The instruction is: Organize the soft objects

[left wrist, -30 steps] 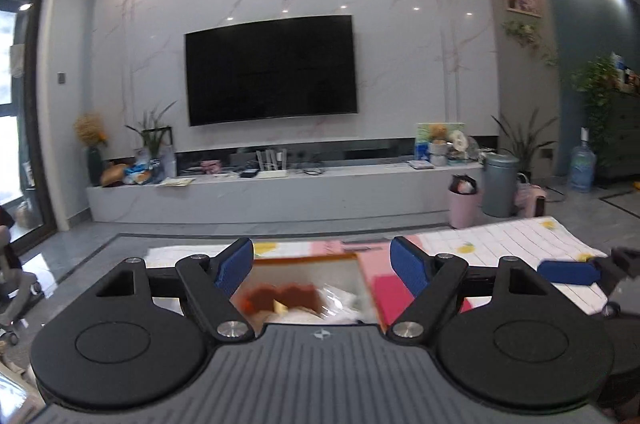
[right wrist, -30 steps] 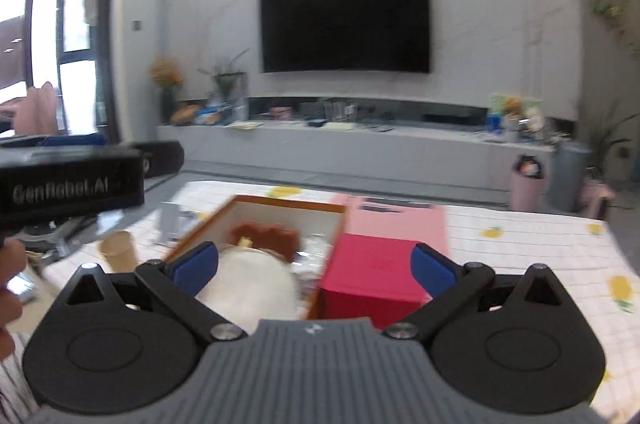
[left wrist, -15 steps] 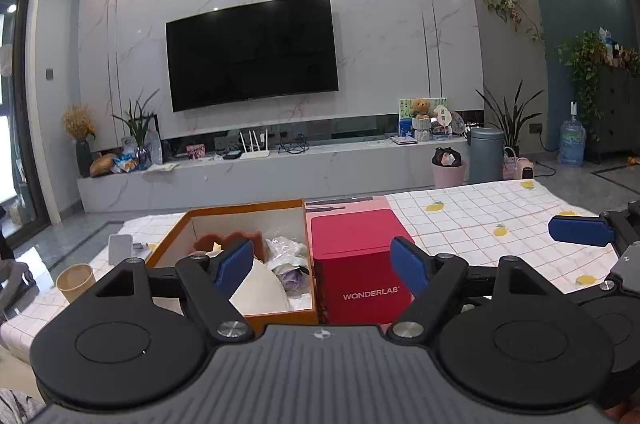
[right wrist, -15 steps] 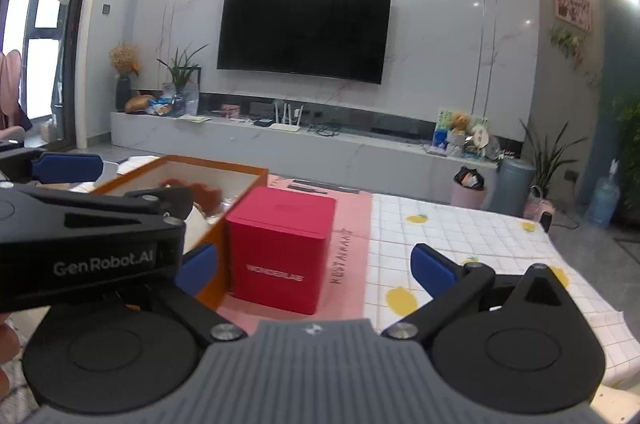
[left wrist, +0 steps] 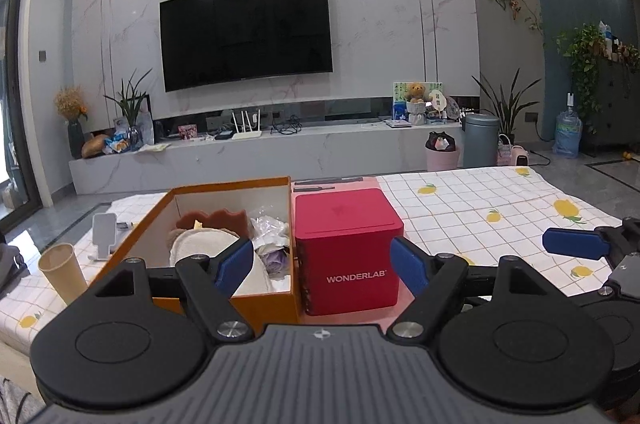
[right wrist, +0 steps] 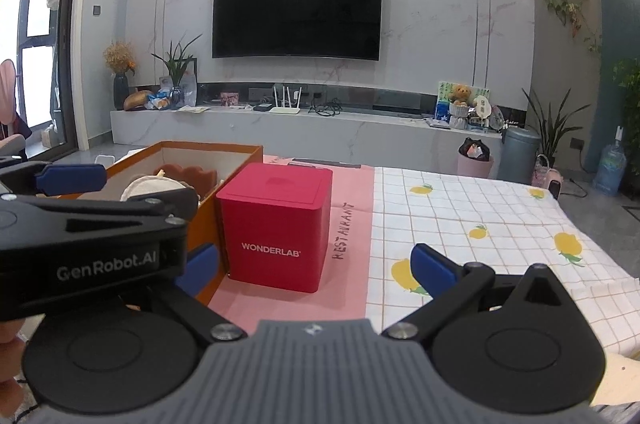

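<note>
An open orange box (left wrist: 224, 192) on the table holds soft items: a cream plush (left wrist: 200, 244), a brown plush (left wrist: 216, 220) and crinkled plastic bags (left wrist: 272, 230). The box also shows in the right wrist view (right wrist: 208, 150). A closed red WONDERLAB box (left wrist: 348, 248) stands right of it on a pink mat (right wrist: 348, 216). My left gripper (left wrist: 322, 266) is open and empty, held back from both boxes. My right gripper (right wrist: 316, 266) is open and empty, to the right of the left one, facing the red box (right wrist: 276, 224).
A paper cup (left wrist: 62, 272) and a phone stand (left wrist: 104, 232) sit left of the orange box. A lemon-print checked cloth (left wrist: 480, 208) covers the table to the right. A TV (left wrist: 246, 32) and a marble console (left wrist: 248, 152) stand beyond the table.
Both grippers pulled back and up from the orange box. The right one swung right, from over the box's soft items to facing the red box. Both stayed open.
</note>
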Demonstrator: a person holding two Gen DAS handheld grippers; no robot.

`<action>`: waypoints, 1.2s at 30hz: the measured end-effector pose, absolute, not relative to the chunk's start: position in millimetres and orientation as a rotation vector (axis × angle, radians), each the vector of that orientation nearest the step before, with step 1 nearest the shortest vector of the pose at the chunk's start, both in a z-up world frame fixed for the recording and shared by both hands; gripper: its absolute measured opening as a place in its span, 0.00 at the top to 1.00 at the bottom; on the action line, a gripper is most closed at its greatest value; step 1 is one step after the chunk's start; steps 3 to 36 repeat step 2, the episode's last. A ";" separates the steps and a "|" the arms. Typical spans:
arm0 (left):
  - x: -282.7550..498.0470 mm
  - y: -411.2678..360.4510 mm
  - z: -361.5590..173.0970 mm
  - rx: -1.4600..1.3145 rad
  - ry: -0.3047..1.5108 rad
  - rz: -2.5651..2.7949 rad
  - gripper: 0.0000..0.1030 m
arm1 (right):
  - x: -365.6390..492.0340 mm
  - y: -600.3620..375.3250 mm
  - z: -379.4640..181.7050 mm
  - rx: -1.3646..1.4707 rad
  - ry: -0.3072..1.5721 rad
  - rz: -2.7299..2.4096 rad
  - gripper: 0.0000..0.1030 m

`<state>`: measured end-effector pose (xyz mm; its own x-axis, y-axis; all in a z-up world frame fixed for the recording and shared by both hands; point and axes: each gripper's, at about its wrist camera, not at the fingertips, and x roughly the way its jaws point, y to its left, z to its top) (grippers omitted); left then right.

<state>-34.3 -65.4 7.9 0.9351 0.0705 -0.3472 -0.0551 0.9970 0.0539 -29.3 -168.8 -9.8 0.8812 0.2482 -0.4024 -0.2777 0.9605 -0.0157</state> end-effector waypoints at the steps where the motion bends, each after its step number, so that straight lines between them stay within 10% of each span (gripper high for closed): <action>1: -34.5 -65.3 8.3 0.039 0.358 0.063 0.11 | -29.0 -169.9 -10.0 -0.069 0.409 0.275 0.03; 36: -33.2 -66.0 7.9 0.036 0.361 0.062 0.11 | -28.7 -170.9 -10.2 -0.066 0.410 0.277 0.03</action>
